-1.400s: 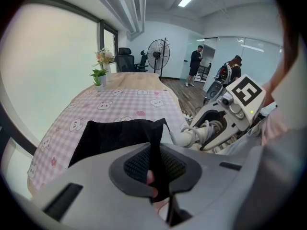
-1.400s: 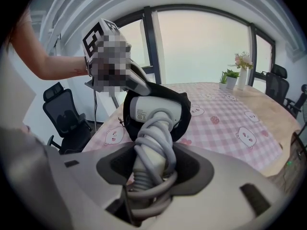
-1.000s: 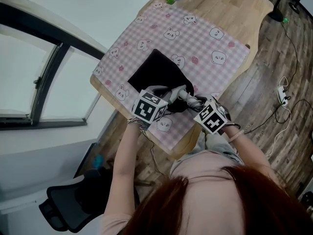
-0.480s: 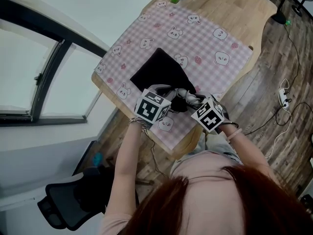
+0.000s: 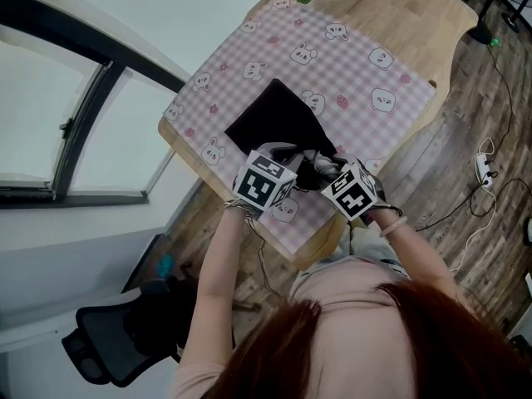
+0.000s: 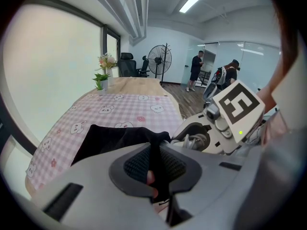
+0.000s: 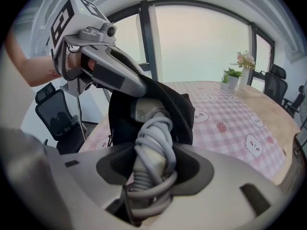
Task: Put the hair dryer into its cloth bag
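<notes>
A wood-plank floor (image 5: 465, 148) lies under a pale wooden table (image 5: 416, 15), which is covered by a pink checked cloth printed with bears (image 5: 357, 81). At its near edge, the rim of a black cloth bag (image 5: 274, 119) is pinched by the left gripper (image 6: 154, 164). The grey cord-wrapped hair dryer (image 7: 152, 133), its far end inside the bag's mouth, is clasped by the right gripper (image 7: 151, 169). The print on its white label (image 7: 142, 113) cannot be read.
</notes>
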### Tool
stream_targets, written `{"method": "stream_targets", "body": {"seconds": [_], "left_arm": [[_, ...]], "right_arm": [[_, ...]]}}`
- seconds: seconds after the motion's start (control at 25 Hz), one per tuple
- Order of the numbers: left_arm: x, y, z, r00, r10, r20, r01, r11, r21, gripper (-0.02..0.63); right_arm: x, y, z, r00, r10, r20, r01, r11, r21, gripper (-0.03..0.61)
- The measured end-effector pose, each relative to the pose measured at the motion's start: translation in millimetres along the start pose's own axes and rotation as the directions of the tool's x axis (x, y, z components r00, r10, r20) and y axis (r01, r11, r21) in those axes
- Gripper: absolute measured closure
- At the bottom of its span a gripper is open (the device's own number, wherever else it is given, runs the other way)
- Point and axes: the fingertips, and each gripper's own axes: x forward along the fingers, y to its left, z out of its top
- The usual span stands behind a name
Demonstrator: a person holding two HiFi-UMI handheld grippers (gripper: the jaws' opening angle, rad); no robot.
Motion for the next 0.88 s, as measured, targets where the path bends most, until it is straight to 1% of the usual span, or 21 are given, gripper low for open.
{"method": "stream_targets", "body": {"seconds": [0.6, 0.88], "left_arm": [[3, -6, 2, 1.0, -0.005, -0.003, 0.005, 1.0, 0.023, 0.577], [4, -5, 2, 1.0, -0.006, 0.004, 0.006, 1.0, 0.022, 0.577]], "right_arm": [[16, -3, 10, 1.0, 0.003, 0.008, -0.003, 1.0, 0.022, 0.36], [25, -6, 19, 0.999, 0.009, 0.038, -0.01, 0.999, 0.033, 0.36]]}}
